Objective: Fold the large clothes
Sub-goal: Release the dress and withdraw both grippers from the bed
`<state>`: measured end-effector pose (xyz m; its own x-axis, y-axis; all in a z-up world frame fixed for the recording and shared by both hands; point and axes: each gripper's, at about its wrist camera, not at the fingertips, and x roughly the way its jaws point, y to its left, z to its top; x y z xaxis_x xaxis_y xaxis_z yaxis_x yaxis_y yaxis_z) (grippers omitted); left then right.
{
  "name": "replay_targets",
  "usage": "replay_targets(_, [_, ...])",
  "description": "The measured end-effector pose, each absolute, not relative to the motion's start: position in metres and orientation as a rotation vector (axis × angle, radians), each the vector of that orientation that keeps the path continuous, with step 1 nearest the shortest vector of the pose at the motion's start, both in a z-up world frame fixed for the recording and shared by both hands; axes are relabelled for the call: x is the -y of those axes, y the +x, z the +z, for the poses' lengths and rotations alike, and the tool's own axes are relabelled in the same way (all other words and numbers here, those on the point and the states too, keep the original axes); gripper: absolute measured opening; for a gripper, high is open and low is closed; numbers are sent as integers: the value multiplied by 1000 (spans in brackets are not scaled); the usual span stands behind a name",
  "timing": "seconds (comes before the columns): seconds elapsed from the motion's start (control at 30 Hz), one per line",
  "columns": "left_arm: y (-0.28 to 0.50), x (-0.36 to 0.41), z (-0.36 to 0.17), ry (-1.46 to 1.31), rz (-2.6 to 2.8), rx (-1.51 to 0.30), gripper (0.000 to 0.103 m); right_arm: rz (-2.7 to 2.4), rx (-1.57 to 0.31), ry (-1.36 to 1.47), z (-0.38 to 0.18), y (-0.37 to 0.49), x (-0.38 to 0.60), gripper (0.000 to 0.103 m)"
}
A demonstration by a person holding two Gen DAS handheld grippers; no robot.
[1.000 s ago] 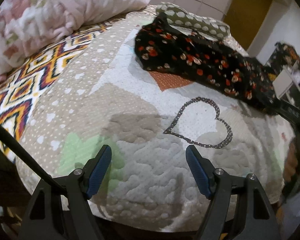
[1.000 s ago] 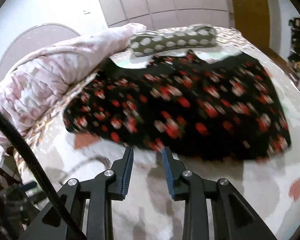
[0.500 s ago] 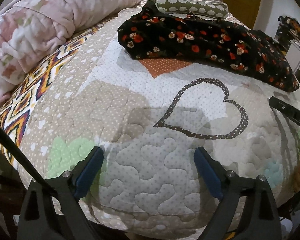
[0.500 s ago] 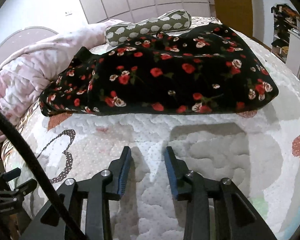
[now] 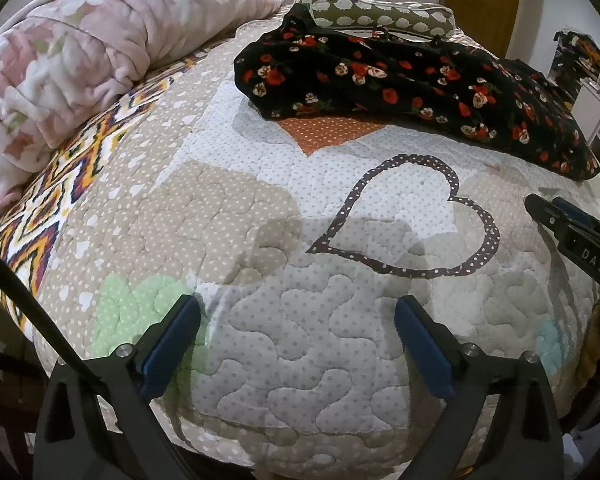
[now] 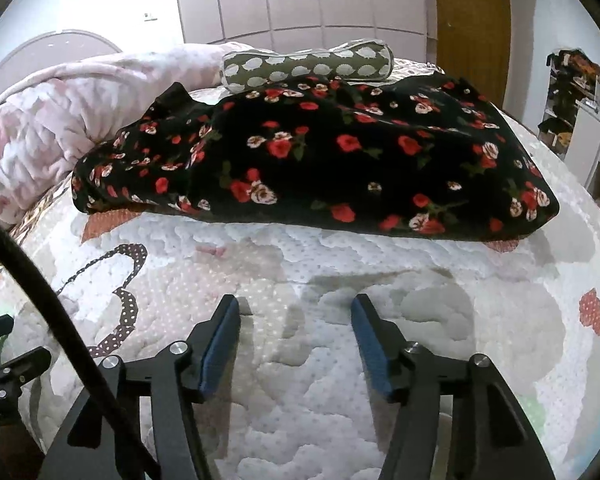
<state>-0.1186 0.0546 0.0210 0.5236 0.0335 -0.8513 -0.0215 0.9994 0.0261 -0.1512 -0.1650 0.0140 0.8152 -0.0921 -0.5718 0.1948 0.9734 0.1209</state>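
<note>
Both tongs [image 5: 296, 334] [image 6: 296, 332] downtilted, agape, empty.

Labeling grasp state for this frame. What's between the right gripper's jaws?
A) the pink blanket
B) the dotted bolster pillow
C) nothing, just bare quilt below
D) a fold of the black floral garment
C: the right gripper has its jaws spread, having just been opening, with only the quilt under the gap; the black floral garment lies farther up the bed, untouched.

Quilted bedspread [image 5: 300, 360] – dotted heart outline [image 5: 404, 216]; pink blanket [image 5: 80, 64], spotted bolster [image 6: 308, 66], wooden door [image 6: 472, 12]
</note>
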Motion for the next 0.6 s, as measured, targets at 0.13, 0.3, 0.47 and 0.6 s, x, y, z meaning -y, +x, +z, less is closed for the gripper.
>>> replay_targets(0.13, [-118, -54, 20, 18, 36, -1017, 100, -156, -597, 167, 14, -150, 163, 66])
replay_targets(0.3, [-117, -54, 20, 22, 37, -1017, 101, -159, -595, 156, 13, -150, 161, 67])
replay_targets(0.47, [-117, -54, 20, 23, 37, -1017, 101, -160, -594, 156, 13, -150, 161, 67])
replay_targets(0.6, [-117, -54, 19, 23, 38, -1018, 102, -160, -593, 156, 13, -150, 161, 67])
